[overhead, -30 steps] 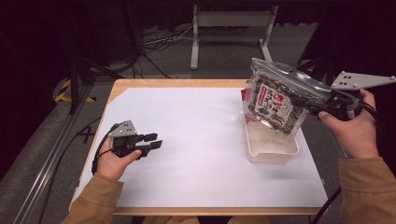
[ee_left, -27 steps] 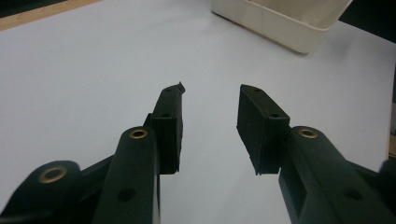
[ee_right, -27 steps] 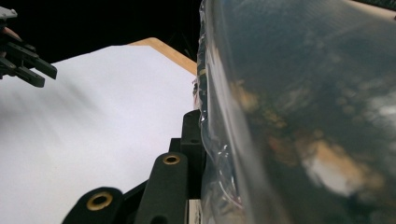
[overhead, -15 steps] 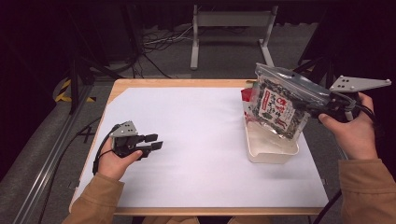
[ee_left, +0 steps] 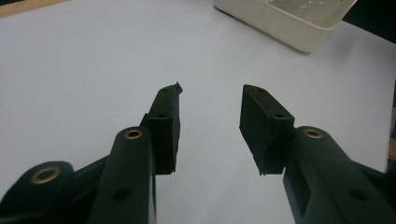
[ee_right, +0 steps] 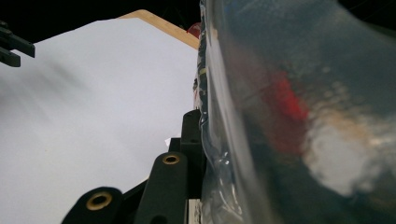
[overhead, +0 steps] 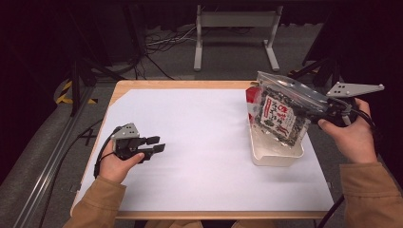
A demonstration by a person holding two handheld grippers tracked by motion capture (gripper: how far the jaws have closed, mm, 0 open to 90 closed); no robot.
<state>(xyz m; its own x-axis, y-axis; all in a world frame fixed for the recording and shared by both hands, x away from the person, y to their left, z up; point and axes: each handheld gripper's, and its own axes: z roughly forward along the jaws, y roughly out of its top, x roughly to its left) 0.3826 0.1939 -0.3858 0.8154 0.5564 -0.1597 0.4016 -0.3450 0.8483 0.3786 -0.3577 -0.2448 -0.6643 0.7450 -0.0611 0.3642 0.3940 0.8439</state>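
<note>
1. the snack bag (overhead: 280, 111) is a clear pouch full of small dark bits with a red and white label. it hangs tilted just above the white tray (overhead: 275, 154), with its low corner near the tray's inside.
2. the bag looks light and soft. it bends and crinkles, and the shiny plastic could slip. the flat top edge looks like the best place to hold it.
3. the right gripper (overhead: 328, 110) is clamped on the bag's top edge, beside the tray. a hand (overhead: 351, 137) holds it there.
4. the left gripper (overhead: 153, 144) is well apart from the tray, low over the white sheet (overhead: 199, 142). its jaws stand apart with nothing between them, and they have just been opening a little more.
5. in the right gripper view the bag (ee_right: 299, 116) is a big blur, so the label cannot be read. one jaw is hidden behind it. a red thing behind the bag is too hidden to name.
</note>
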